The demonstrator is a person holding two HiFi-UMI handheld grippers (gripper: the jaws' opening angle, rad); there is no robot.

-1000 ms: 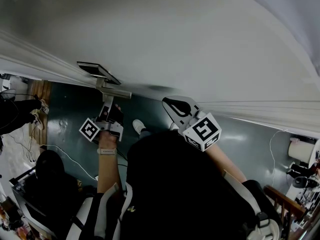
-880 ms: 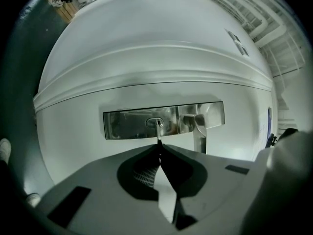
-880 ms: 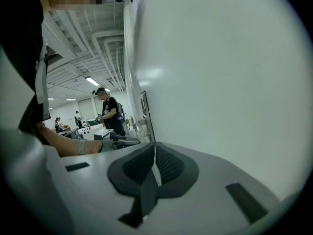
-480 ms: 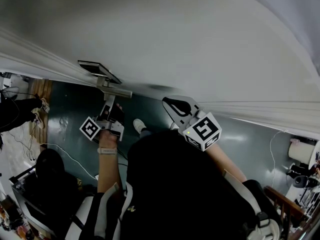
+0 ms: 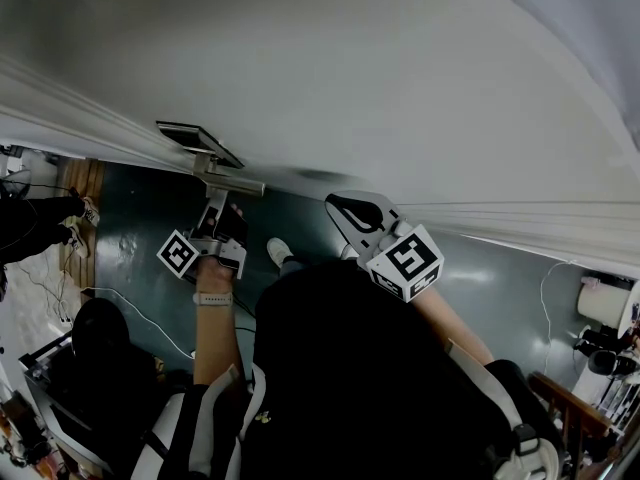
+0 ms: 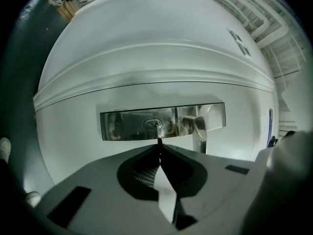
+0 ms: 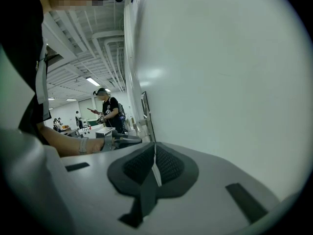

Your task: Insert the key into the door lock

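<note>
Left gripper view: a thin key is pinched edge-on in the left claw, its long axis aimed straight ahead at the keyhole in the steel lock plate on the white door. The tip seems to be held just short of the slot. The right claw is pressed together, empty, well aside of the lock.

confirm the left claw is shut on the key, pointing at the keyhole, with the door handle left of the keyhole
One slip: the left gripper view shows the door handle right of the keyhole, not left. The left claw is indeed shut on the key, which points at the keyhole.
</note>
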